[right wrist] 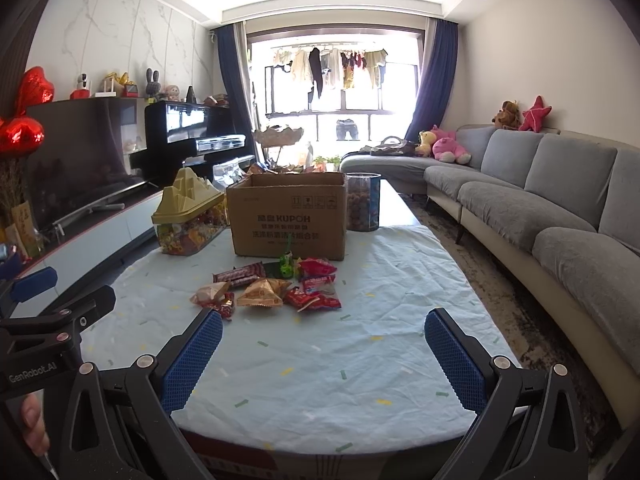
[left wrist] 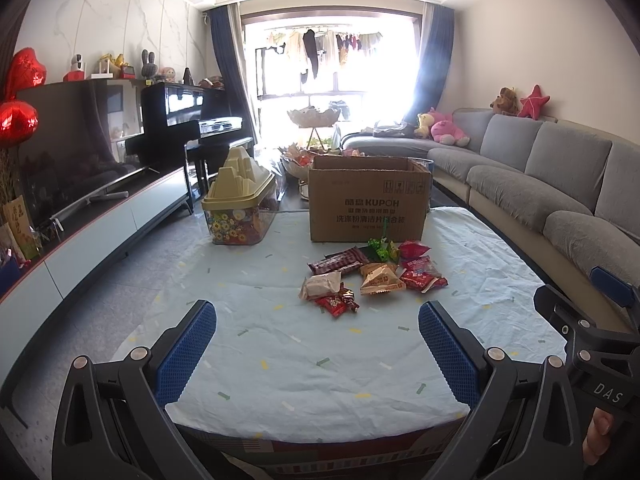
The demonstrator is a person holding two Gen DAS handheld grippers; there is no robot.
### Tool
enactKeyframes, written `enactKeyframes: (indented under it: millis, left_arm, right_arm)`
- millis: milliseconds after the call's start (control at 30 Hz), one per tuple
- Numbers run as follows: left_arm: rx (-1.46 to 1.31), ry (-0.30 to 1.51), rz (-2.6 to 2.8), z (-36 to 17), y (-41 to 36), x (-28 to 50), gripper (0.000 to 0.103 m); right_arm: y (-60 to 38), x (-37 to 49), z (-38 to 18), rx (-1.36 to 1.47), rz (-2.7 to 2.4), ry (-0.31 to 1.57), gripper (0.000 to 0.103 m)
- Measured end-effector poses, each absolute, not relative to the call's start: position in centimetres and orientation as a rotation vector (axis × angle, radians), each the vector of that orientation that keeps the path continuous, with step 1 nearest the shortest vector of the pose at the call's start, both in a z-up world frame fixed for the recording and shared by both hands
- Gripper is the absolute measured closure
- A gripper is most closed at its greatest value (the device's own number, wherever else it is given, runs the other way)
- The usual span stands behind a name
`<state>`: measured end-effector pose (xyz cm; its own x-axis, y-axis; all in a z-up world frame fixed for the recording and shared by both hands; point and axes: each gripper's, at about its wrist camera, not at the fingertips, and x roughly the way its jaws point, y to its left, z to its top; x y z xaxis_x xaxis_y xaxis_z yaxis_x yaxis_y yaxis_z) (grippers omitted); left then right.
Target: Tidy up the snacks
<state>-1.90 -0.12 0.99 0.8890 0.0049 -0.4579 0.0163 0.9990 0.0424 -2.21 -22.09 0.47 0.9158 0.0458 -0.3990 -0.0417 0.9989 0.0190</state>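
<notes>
Evidently nothing's begun: left gripper (left wrist: 318,354) and right gripper (right wrist: 323,358) spread, empty; snack packets (left wrist: 370,276) ahead, probably bound for the cardboard box (left wrist: 368,200).

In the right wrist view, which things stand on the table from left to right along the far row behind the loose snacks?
Clear candy container with the gold mountain-shaped lid → open KUPOH cardboard box → clear cylindrical jar of round brown snacks.
</notes>
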Motion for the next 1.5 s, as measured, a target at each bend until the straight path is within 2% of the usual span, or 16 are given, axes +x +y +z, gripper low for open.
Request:
enactKeyframes:
  millis: [700,1033,1267,1500]
  left_arm:
    - [0.047,0.482,0.005,0.9,0.2,-1.8,0.000]
    - [0.080,0.486,-0.037,-0.4,0.5,1.4,0.000]
    - [0.073,0.508,-0.062,-1.2,1.1,5.4,0.007]
    - [0.066,0.576,-0.104,-3.1,1.6,9.4,0.012]
  right_arm:
    - [-21.3,-1.7,0.2,-0.003,0.063,0.431,0.000]
    - [-20.8,1.7,-0.8,-0.018,0.102,0.476,0.000]
    - [-20.1,6.1,-1.2,-0.029,0.127,0.508,0.001]
    - [-18.9,10.9,-2.8,-0.074,0.167,0.590,0.010]
